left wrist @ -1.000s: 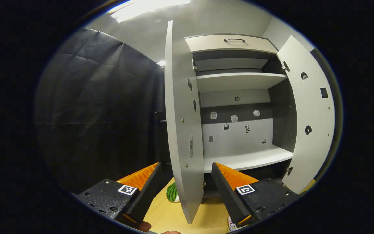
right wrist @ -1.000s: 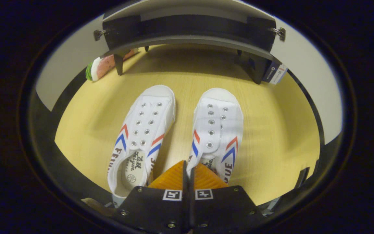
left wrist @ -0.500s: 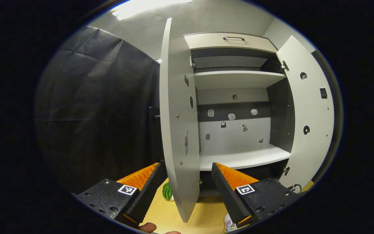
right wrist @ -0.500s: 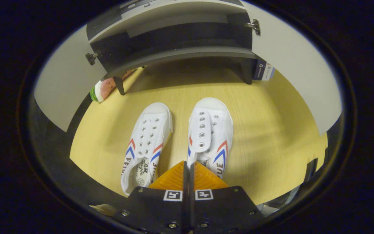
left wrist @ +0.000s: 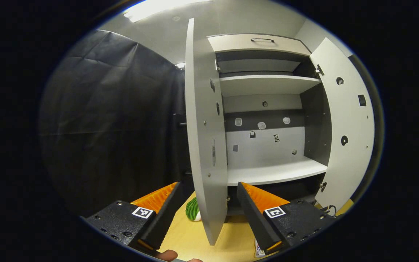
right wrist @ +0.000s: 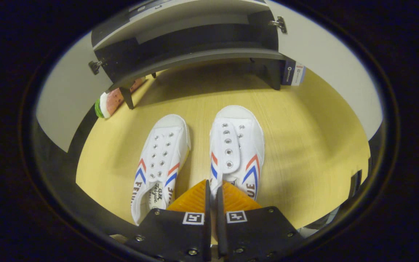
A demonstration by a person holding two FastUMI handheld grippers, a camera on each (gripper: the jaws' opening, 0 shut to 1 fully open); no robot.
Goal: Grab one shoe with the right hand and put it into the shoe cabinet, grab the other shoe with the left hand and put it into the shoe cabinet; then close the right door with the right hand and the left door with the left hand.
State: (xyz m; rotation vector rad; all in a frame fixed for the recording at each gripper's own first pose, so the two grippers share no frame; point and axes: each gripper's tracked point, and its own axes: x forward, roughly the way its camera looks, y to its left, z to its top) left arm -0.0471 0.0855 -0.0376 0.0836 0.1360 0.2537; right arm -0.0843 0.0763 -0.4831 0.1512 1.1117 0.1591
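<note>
Two white canvas shoes with red and blue chevrons lie side by side on the wooden floor, toes toward the cabinet. My right gripper is shut on the inner collar edge of the right-hand shoe. The left-hand shoe lies free beside it. My left gripper is held open in front of the shoe cabinet, holding nothing. The left door stands edge-on ahead of it, and the right door is swung wide. The lower shelf is bare.
A toy watermelon slice lies by the cabinet's left leg; it also shows as a watermelon slice behind the left door. A small labelled box stands at the right leg. A fingertip shows at the bottom edge.
The right gripper has drawn back and up from the floor, still pinching the right-hand shoe, which has shifted slightly against the other. The left gripper swayed a little and stays open.
</note>
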